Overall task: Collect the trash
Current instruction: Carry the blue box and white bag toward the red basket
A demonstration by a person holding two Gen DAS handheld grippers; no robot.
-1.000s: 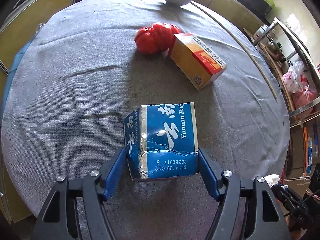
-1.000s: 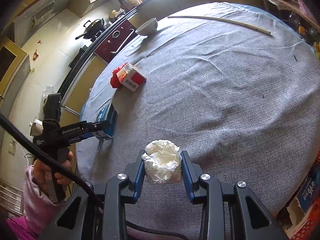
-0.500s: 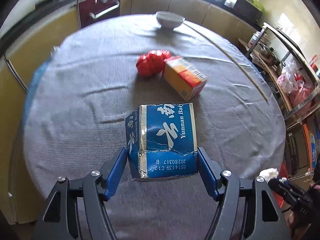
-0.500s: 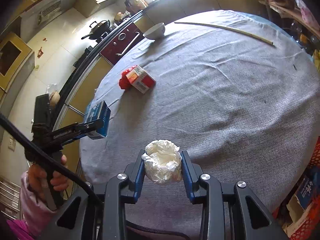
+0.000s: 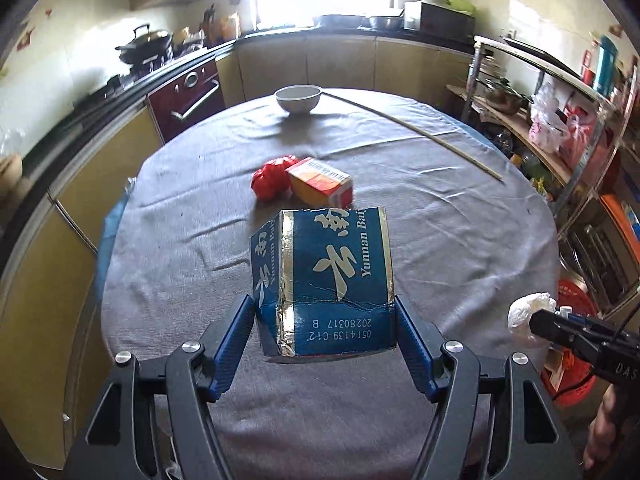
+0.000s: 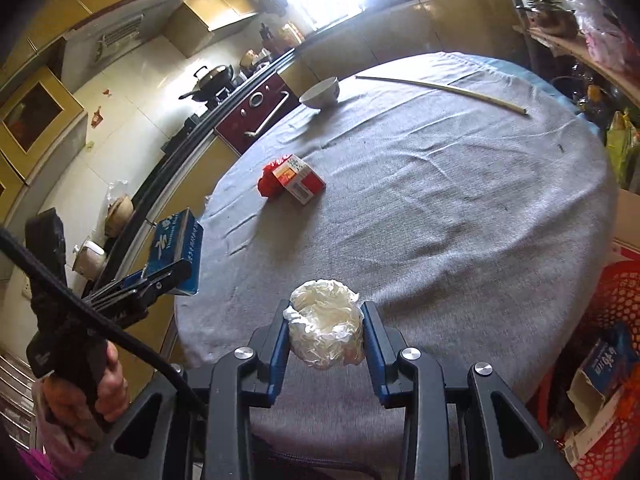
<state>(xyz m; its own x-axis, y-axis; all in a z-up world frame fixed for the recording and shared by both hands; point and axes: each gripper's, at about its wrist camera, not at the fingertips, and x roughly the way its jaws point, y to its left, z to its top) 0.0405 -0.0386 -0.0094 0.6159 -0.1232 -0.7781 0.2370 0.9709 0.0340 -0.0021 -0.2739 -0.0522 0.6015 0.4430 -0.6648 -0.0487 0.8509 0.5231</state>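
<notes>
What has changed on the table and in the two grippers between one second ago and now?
Both grippers have risen from the grey-clothed round table. The left gripper lifted the torn blue cardboard box; the right gripper lifted the crumpled white plastic wad. Both grips stayed closed. The red crumpled wrapper, orange-red carton, white bowl and long thin stick stayed put.

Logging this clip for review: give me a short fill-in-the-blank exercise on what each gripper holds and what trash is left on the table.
1. The left gripper is shut on a crushed ____ cardboard carton.
2. The right gripper is shut on a crumpled ____ plastic wad.
3. On the grey tablecloth, a small red-and-orange box lies touching a crumpled ____ wrapper.
4. Near the table's far edge stands a white ____.

Missing words: blue; white; red; bowl
</notes>
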